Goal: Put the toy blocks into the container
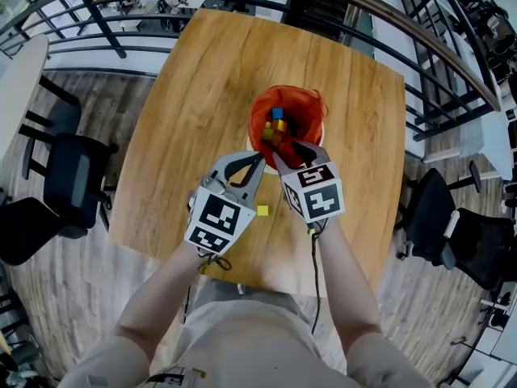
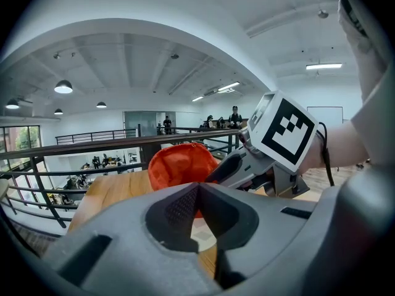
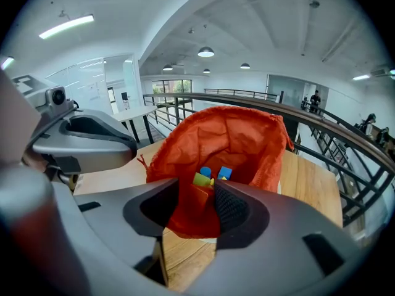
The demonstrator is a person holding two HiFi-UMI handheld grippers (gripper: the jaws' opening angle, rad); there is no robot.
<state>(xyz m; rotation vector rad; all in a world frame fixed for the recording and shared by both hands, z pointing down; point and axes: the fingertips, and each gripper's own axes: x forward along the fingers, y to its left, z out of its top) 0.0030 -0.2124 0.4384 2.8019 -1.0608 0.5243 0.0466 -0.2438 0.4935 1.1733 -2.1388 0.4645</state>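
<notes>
Right, the right gripper (image 1: 289, 148) is over the near rim of the orange bag (image 1: 303, 103) with its claw released: in its own view (image 3: 191, 190) the two jaws stand wide apart and neither pad presses on anything. Between them shows the bag's (image 3: 228, 134) near wall and a paler orange rectangular patch, and whether that's a block or a fold of cloth I cannot tell. Deeper inside the bag sit a blue block (image 3: 225, 172) and a green block (image 3: 200, 179). That gripper tips steeply down into the bag's mouth, its forearm (image 1: 343, 265) reaching up from the near side of the bag. Just left of it, the left gripper (image 1: 258, 162) is clenched on nothing, jaw tips together in its own view (image 2: 197, 187), aimed flatter and pointing at the bag (image 2: 176, 165) without touching it. One yellow block (image 1: 262, 210) lies out on the wooden table (image 1: 210, 79), on the near side of the bag, between the two grippers' bodies.
</notes>
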